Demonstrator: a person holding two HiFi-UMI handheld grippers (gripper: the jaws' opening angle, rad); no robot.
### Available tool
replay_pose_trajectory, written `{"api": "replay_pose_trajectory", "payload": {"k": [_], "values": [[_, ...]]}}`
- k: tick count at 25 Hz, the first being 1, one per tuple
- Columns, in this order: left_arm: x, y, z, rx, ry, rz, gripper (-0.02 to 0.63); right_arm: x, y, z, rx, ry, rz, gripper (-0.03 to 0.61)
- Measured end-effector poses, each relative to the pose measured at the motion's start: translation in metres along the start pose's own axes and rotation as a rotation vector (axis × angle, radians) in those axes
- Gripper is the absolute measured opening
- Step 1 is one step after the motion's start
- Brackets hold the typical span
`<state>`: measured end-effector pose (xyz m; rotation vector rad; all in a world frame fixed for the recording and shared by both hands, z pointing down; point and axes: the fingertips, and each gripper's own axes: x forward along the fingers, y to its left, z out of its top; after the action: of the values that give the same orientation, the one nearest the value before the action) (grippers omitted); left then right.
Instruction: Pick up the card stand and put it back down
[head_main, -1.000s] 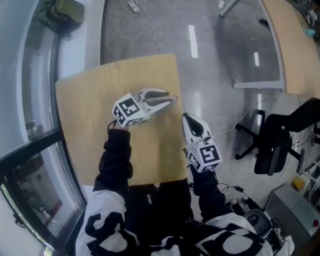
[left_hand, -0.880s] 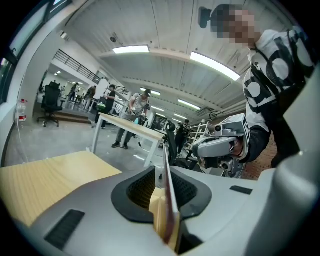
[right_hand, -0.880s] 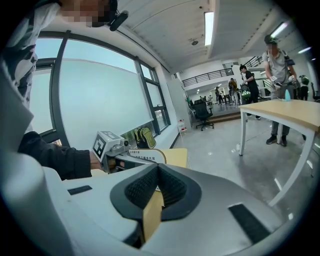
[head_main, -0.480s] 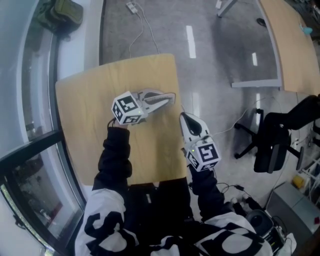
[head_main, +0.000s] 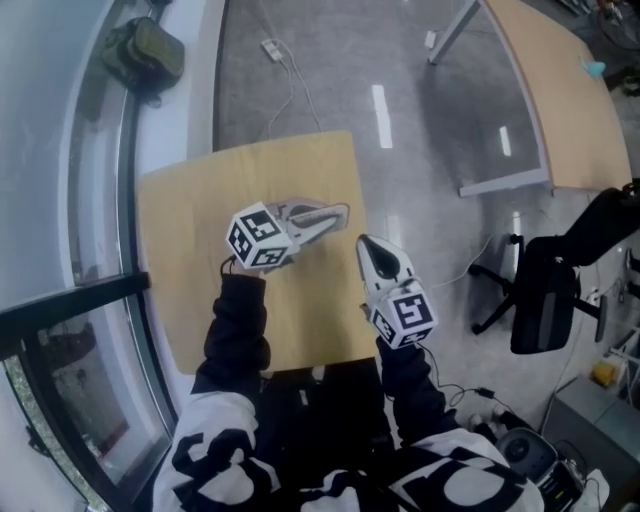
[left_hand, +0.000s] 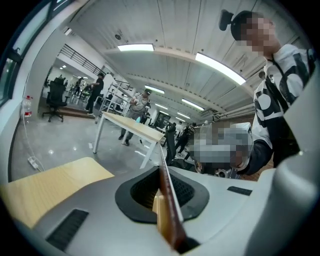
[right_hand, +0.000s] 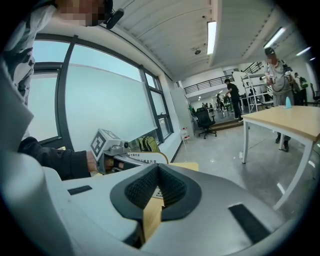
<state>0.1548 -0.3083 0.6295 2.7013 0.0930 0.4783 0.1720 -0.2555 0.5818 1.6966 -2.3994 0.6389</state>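
Note:
The card stand (head_main: 305, 214), a thin upright sheet with a white printed card, is held over the right part of the small wooden table (head_main: 190, 250). My left gripper (head_main: 338, 212) has just closed its jaws on it. In the left gripper view the stand's edge (left_hand: 167, 200) runs straight between the pads of the left gripper (left_hand: 161, 172). My right gripper (head_main: 365, 243) hangs beside it near the table's right edge, shut with nothing in it. In the right gripper view its pads meet at the right gripper's tip (right_hand: 159, 167), and the card stand (right_hand: 137, 159) shows just beyond.
A black office chair (head_main: 545, 300) stands on the grey floor to the right. A large wooden desk (head_main: 560, 110) fills the upper right. A green bag (head_main: 150, 55) and a cable (head_main: 285, 70) lie beyond the table. A glass wall runs along the left.
The left jaws have narrowed onto the card stand. Both grippers have risen a little with the stand, and the head view has shifted.

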Motion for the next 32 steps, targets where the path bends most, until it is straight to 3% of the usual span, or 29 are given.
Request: {"api": "replay_pose_trajectory", "payload": {"k": [10, 16, 20, 28, 32], "values": [[-0.045, -0.036, 0.021, -0.148, 0.025, 0.148, 0.023, -0.02, 0.046, 0.029, -0.017, -0.035, 0.034, 0.008], [-0.081, -0.058, 0.046, -0.152, -0.028, 0.304, 0.023, -0.034, 0.062, 0.045, -0.031, -0.047, 0.014, 0.008], [-0.113, -0.084, 0.073, -0.129, -0.102, 0.419, 0.023, -0.043, 0.083, 0.072, -0.061, -0.083, 0.021, 0.008], [-0.178, -0.12, 0.099, 0.015, -0.145, 0.76, 0.023, -0.054, 0.122, 0.112, -0.101, -0.143, 0.032, 0.007], [-0.209, -0.13, 0.113, 0.074, -0.244, 0.858, 0.023, -0.051, 0.137, 0.122, -0.119, -0.153, -0.004, 0.006]]}}
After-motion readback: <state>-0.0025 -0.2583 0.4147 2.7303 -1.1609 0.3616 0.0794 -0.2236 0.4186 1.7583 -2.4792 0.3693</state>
